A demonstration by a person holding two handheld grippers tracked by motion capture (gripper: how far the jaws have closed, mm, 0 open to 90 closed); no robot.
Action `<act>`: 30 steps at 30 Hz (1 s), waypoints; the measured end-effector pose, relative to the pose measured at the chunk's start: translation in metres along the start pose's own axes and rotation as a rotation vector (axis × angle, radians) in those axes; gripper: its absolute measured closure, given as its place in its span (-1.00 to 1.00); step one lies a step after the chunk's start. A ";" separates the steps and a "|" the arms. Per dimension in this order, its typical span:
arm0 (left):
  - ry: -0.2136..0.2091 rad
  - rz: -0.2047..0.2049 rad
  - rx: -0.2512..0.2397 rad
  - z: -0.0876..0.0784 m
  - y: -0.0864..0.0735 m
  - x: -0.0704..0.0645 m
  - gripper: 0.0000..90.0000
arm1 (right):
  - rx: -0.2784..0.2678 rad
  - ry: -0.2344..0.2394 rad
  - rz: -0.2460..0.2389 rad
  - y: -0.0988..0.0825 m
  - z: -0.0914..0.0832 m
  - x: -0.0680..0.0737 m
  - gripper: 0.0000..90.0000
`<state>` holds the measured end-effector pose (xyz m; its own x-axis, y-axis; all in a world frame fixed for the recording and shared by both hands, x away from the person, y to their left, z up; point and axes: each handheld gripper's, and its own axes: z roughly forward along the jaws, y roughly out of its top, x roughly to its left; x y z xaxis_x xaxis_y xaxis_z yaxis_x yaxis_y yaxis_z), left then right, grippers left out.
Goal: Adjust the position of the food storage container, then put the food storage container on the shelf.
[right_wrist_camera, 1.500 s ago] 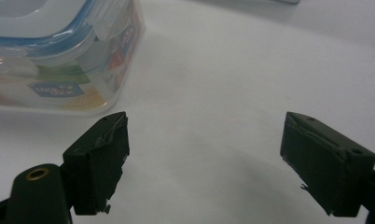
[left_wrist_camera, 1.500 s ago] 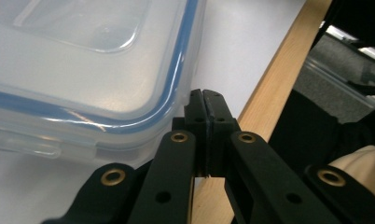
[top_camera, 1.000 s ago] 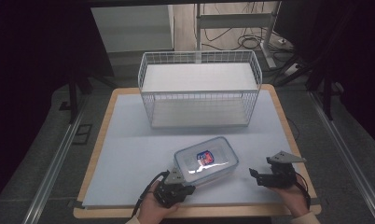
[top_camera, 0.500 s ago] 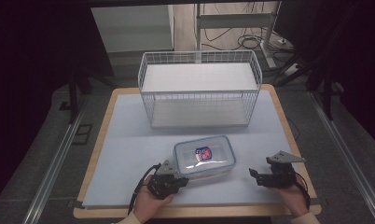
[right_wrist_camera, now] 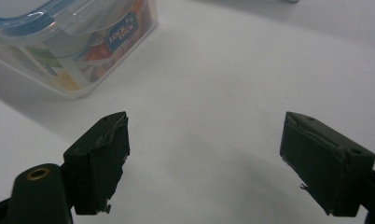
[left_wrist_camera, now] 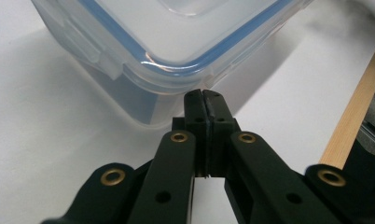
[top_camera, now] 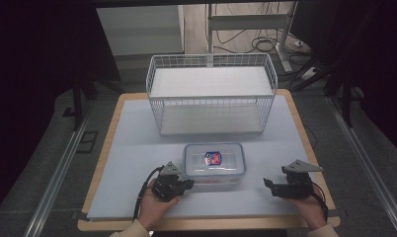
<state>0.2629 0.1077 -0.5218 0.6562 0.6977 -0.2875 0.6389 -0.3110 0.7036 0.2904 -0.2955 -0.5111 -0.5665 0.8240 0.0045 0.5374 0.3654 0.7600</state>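
One lidded container (top_camera: 214, 161), one wire basket (top_camera: 211, 93); left gripper (left_wrist_camera: 205, 100) jaws closed empty, right gripper (right_wrist_camera: 204, 163) jaws wide, empty.

Readable in the right gripper view: "LOCK & LOCK" in white letters on a blue patch of the paper label (right_wrist_camera: 121, 32) showing through the clear wall of the plastic box (right_wrist_camera: 59, 70). Other print on that label too small and blurred to make out. From the high view, a red and blue sticker (top_camera: 213, 158) seen through the lid, lettering not legible there. No numbers or other signs to be read.
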 end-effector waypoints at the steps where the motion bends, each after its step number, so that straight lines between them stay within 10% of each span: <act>1: 0.002 0.000 0.000 0.000 0.000 0.000 1.00 | 0.000 0.001 0.000 0.000 0.000 0.000 -0.65; 8: -0.028 -0.054 -0.025 -0.016 -0.007 0.008 0.99 | -0.004 0.002 0.005 0.000 -0.002 0.000 -0.65; 14: 0.034 -0.130 -0.107 -0.040 -0.012 0.033 0.91 | -0.002 0.002 0.005 0.000 -0.001 -0.001 -0.65; 23: 0.119 -0.186 -0.134 -0.039 -0.010 0.038 -0.20 | -0.063 0.089 0.039 0.000 -0.004 -0.004 -0.65; 30: 0.080 -0.214 -0.148 -0.044 -0.008 0.039 -0.45 | -0.082 0.120 0.010 0.002 -0.002 0.002 -0.70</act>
<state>0.2659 0.1659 -0.5104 0.4749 0.7881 -0.3915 0.6901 -0.0574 0.7214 0.2895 -0.2935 -0.5083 -0.6346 0.7680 0.0863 0.4932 0.3165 0.8103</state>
